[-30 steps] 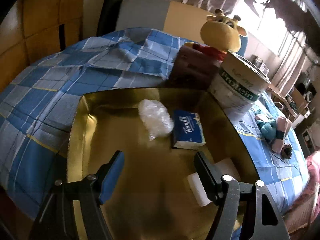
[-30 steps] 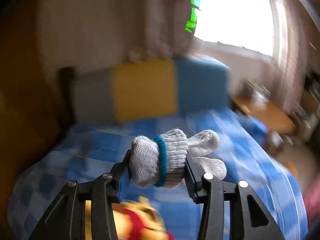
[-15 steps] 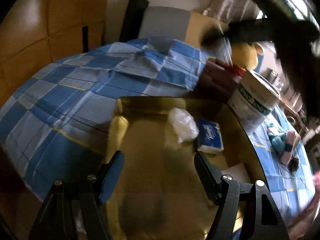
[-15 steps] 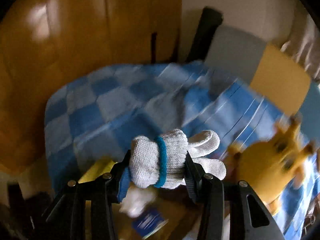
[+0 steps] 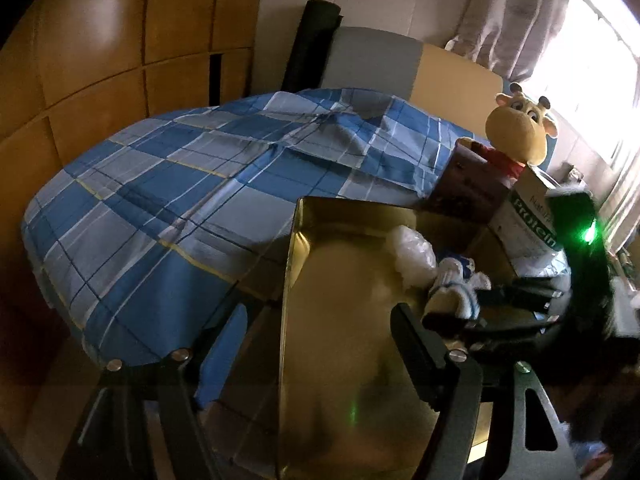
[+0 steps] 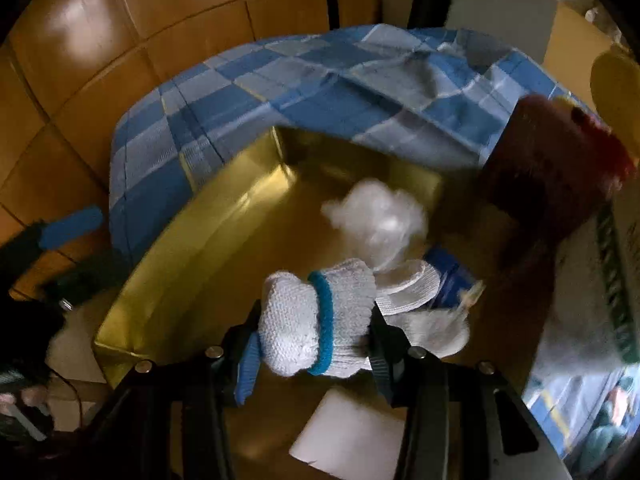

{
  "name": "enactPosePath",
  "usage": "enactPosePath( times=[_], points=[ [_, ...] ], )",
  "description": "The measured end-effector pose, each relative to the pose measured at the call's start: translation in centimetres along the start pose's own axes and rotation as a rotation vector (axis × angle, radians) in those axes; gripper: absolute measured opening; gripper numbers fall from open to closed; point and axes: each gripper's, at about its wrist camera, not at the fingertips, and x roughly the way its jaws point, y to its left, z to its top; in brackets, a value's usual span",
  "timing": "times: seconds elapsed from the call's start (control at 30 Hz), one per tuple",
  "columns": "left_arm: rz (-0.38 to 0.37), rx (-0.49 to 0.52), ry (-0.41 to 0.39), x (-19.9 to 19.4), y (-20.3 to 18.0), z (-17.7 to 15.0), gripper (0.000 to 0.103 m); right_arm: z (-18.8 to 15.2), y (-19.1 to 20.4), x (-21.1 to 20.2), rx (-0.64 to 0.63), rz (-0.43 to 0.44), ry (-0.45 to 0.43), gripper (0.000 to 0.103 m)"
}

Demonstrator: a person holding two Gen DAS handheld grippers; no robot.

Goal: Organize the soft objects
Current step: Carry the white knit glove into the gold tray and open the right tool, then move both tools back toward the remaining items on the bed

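Right wrist view: right tongs (image 6: 314,342) clamp a rolled knit glove (image 6: 316,320) above the gold tray (image 6: 168,280), crumpled plastic (image 6: 378,220) at 1 o'clock; empty left tongs (image 5: 316,332) are opening. Dropped carelessly, the loose cuff could snag or roll out.

Both views are dim indoors with strong fisheye curvature and black vignetted corners. Daylight enters from the window (image 5: 600,52), blown out to white. Glare patches sit on the wooden panels (image 6: 80,20). A green lamp (image 5: 589,235) flares at right. Motion blur smears the right-wrist view's right side; the gold box (image 5: 340,320) interior lies in shadow.
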Motion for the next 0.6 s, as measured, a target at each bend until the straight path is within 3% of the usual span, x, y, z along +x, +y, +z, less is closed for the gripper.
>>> enactPosePath(
  times=[0.13,0.3,0.6],
  points=[
    [-0.004,-0.010,0.016,0.2,-0.1,-0.5,0.075,-1.1,-0.4,1.4,0.072,0.009,0.012,0.050],
    [0.000,-0.008,0.023,0.2,-0.3,-0.9,0.075,-2.0,-2.2,0.5,0.215,0.127,-0.006,0.062],
    [-0.030,0.046,0.031,0.4,-2.0,-1.5,0.075,-4.0,-3.8,-3.7,0.275,0.115,-0.095,0.066]
  ],
)
